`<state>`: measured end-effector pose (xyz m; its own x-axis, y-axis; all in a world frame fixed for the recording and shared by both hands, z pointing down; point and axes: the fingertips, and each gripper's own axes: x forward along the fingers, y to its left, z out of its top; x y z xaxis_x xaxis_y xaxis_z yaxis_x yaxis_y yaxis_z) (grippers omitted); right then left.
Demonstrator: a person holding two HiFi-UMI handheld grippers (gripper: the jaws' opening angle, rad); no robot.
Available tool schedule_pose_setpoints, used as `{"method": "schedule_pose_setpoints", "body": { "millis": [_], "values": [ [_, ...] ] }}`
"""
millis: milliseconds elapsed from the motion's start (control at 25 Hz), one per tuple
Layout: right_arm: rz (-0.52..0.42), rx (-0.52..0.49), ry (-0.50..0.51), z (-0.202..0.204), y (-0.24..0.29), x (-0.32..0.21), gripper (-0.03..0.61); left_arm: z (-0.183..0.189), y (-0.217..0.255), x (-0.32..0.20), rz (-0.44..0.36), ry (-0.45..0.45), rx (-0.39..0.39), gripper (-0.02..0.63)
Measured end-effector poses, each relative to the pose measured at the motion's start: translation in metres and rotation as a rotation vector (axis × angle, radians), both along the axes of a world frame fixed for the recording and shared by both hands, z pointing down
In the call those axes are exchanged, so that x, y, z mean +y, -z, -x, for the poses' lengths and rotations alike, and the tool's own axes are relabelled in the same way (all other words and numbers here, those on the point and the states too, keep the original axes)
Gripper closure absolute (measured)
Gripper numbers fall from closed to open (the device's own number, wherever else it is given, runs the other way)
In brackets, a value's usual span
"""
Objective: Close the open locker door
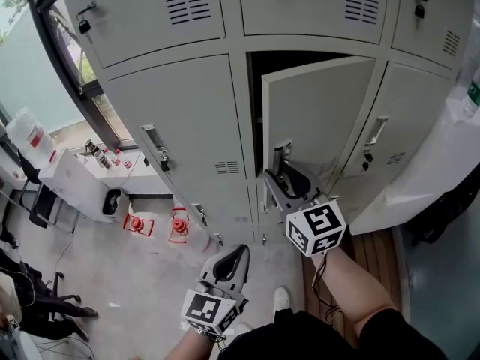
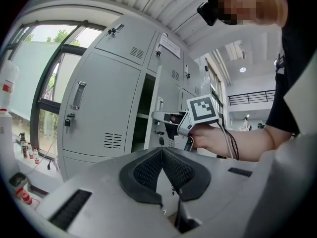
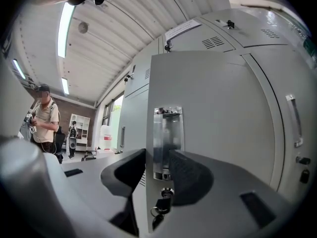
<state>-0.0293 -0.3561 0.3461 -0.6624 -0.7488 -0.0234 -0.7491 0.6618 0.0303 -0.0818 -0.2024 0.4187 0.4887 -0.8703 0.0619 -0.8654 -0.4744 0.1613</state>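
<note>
Right gripper [image 1: 287,177] clamps the door's [image 1: 319,111] free edge at the handle [image 3: 167,138], one jaw behind, one in front; left gripper [image 1: 236,255] hangs below the door, jaws together, empty; door stands partly open; swing it steadily, freeing the inner jaw before the frame traps it; keys [image 3: 159,205] dangle under the handle; swing path looks clear.
</note>
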Motion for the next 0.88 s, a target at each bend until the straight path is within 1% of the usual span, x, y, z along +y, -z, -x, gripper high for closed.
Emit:
{"method": "schedule_pose_setpoints", "body": {
  "millis": [120, 160, 440, 640, 880],
  "values": [
    [0.000, -0.005, 0.008, 0.008, 0.000, -0.011, 0.384, 0.004, 0.001, -0.005, 0.008, 0.020, 0.005, 0.598],
    [0.002, -0.006, 0.015, 0.011, -0.001, -0.015, 0.397, 0.005, 0.000, -0.006, 0.009, 0.024, 0.003, 0.598],
    [0.003, 0.009, 0.045, 0.025, -0.001, -0.042, 0.420, 0.011, -0.011, -0.016, 0.010, 0.049, -0.018, 0.598],
    [0.007, 0.009, 0.049, 0.031, -0.002, -0.062, 0.454, 0.009, -0.011, -0.024, 0.041, 0.059, 0.007, 0.598],
    [0.008, 0.007, 0.044, 0.032, -0.003, -0.081, 0.477, 0.015, -0.020, -0.032, 0.057, 0.072, 0.003, 0.598]
  ]
}}
